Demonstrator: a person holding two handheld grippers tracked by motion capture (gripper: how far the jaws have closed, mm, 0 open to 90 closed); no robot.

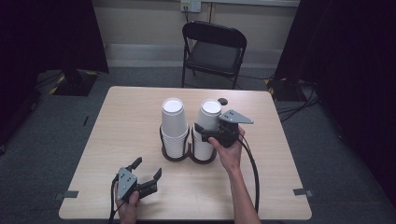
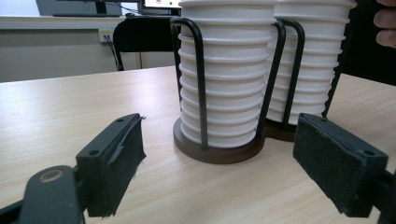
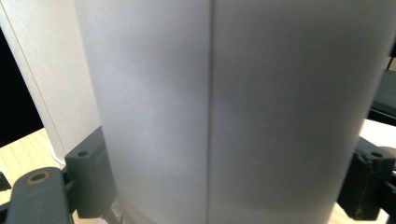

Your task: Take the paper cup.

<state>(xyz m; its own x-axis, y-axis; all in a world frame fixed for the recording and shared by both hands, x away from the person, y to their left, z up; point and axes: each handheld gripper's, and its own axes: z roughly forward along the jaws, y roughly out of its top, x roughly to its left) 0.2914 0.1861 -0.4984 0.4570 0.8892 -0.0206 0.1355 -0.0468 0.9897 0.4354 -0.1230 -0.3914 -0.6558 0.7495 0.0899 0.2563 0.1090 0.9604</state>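
Two cup stacks (image 1: 173,126) sit in one twin-ring holder (image 1: 188,156) mid-bench (image 1: 116,126). Right claw (image 1: 201,132) straddles the right stack (image 1: 208,126), grip unclear; left claw (image 1: 145,169) gapes empty near the front edge.

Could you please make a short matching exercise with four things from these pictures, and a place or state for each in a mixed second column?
1. left gripper
2. right gripper
3. folding chair
4. cup holder

a. beyond the table's far edge
b. dark base with wire uprights around two cup stacks
c. open above bare tabletop
d. jaws on either side of the right cup stack

Pairs: 1-c, 2-d, 3-a, 4-b
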